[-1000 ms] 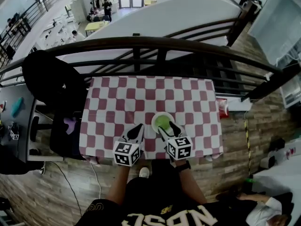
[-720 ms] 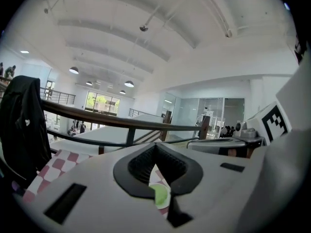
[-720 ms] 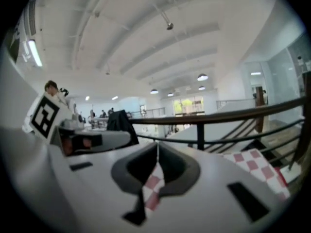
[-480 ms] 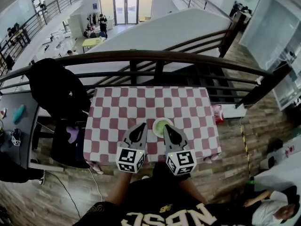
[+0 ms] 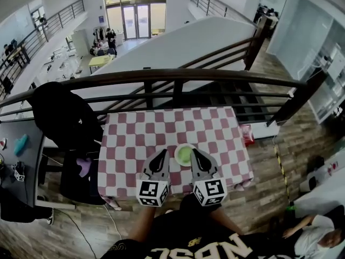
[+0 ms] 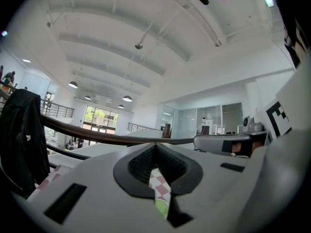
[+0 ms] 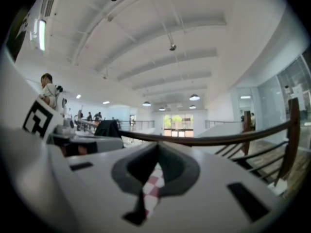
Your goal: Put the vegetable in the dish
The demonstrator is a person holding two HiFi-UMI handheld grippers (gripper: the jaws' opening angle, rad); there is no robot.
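A small pale dish [image 5: 177, 151] stands on the red-and-white checked table [image 5: 161, 128] near its front edge, and a green vegetable [image 5: 185, 155] lies in it. My left gripper [image 5: 160, 155] hovers just left of the dish and my right gripper [image 5: 194, 154] just right of it; both are shut with nothing in them. In the left gripper view the left gripper [image 6: 155, 147] shows only a thin slit of checked cloth and green between its jaws. The right gripper [image 7: 158, 148] likewise shows a sliver of checked cloth.
A dark curved railing [image 5: 178, 75] runs behind the table's far edge. A black jacket [image 5: 62, 112] hangs over a chair at the left, with a purple item [image 5: 82, 166] on the seat. A red object [image 5: 248, 135] sits by the table's right edge.
The right gripper has drawn back from over the dish to its right side. Both grippers have come nearer the front edge, and the head view has tilted up.
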